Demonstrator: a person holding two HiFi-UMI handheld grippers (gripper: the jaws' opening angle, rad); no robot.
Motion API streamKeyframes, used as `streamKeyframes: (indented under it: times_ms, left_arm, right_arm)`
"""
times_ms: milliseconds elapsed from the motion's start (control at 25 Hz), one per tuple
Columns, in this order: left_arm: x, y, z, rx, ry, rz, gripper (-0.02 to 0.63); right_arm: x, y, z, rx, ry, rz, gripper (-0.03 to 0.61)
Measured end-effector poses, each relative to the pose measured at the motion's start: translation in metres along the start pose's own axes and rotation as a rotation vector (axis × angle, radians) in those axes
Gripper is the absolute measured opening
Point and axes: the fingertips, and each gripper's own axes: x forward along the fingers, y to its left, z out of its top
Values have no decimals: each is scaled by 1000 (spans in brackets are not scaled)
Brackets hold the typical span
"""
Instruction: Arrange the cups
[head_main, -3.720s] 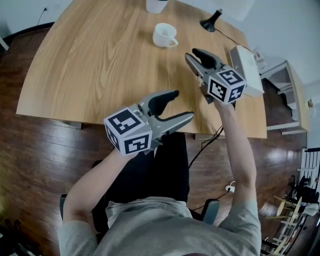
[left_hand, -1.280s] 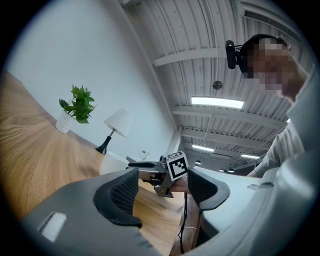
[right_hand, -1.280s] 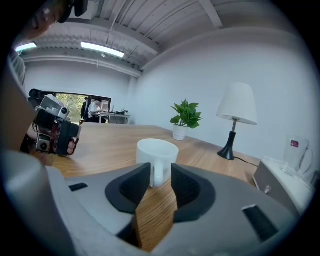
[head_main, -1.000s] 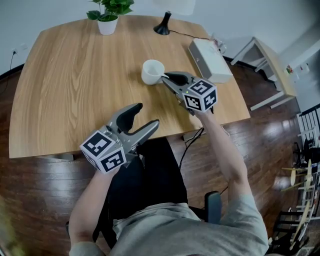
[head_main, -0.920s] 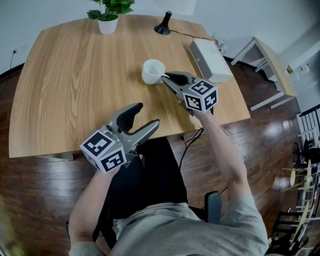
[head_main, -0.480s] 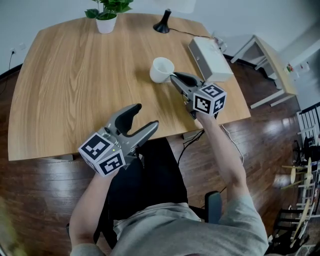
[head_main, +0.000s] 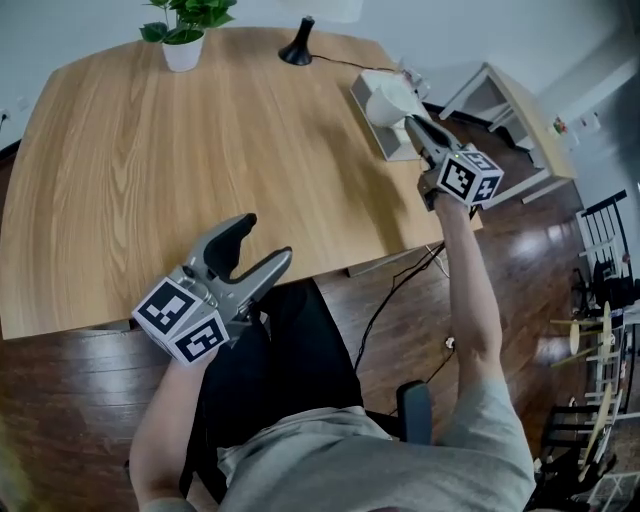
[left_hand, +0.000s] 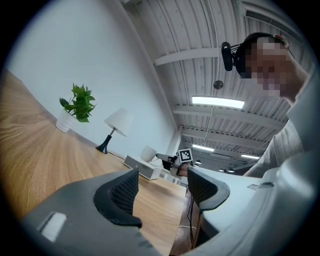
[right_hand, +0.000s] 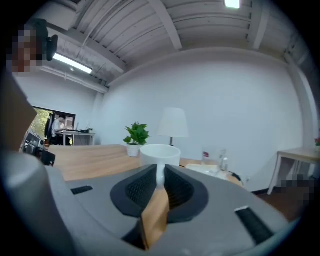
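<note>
Head view: the left gripper (head_main: 262, 242) sits low at the near edge of the wooden counter (head_main: 200, 150), its jaws spread wide with nothing between them. The right gripper (head_main: 415, 125) reaches to the far right corner of the counter. There its jaws are pinched on the handle of a white cup (head_main: 388, 98), which shows over a white box (head_main: 385, 147). A potted plant (head_main: 180, 30) and a black lamp base (head_main: 295, 50) stand at the far edge.

Left gripper view: the jaws stand well apart and empty, and wood grain shows between them. Beyond them the cup (left_hand: 148, 153) hangs from the right gripper (left_hand: 167, 159) just above the box (left_hand: 142, 168). The plant (left_hand: 77, 105) and the lamp (left_hand: 117, 127) are further left along the wall.

Right gripper view: the jaws are nearly together and clamp the cup's thin handle. The cup (right_hand: 160, 155) is upright just past the jaw tips, with its rim level. Behind it are the plant (right_hand: 136, 135) and the lamp shade (right_hand: 172, 124).
</note>
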Motion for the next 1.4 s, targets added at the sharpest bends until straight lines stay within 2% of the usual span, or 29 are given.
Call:
streamKeyframes:
  times_ms: [120,240,360,520,680,760,840,920,1000,1040,1120,1160,1240,1400]
  left_arm:
    - [-1,0,0,3,6,-3,297]
    - [-2,1,0,4,7,0,297]
    - [-2,2,-1,3,5,2,298]
    - [-1,1,0,5,2,3,298]
    - [-1,1,0,8,6,6,298]
    - [-1,1,-1,9,8,11,298]
    - [3,1,-1,17,2,7,298]
    - [11,0,1,28,-10,-5,298]
    - [17,-2,3,34,-13,-12,298]
    - [17,-2,2,31,-9,-9,298]
    - [13,-1,-1,21,4,5,298]
    - [10,-1,-2,18,8,9,298]
    - [6,0,-3,21,11,4,298]
    - [1,-3,-2,28,4,-9,298]
  right_arm:
    - [-15,-57,-7,-6,68,-100,64]
    - [-21,-93,-25,-5,147,-143,64]
    - [-23,-110,-32,15,165,-134,64]
    - [-19,-121,-34,-21,179,-101,64]
    - [-17,-125,-38,-4,172,-56,64]
    - [-17,-126,-41,-26,174,-64,68]
    - [-21,-135,-40,-55,192,-119,93]
    - [-32,-147,-25,-68,183,-185,172]
    - [-44,-149,-2,-53,127,-227,183]
    - [-48,-141,7,-33,92,-225,181]
    - [-49,-98,23,-16,15,-148,153]
    - [-50,-66,31,-12,-31,-83,129]
    - [-55,9,40,31,-123,63,129]
    - [-60,159,24,143,-231,317,129]
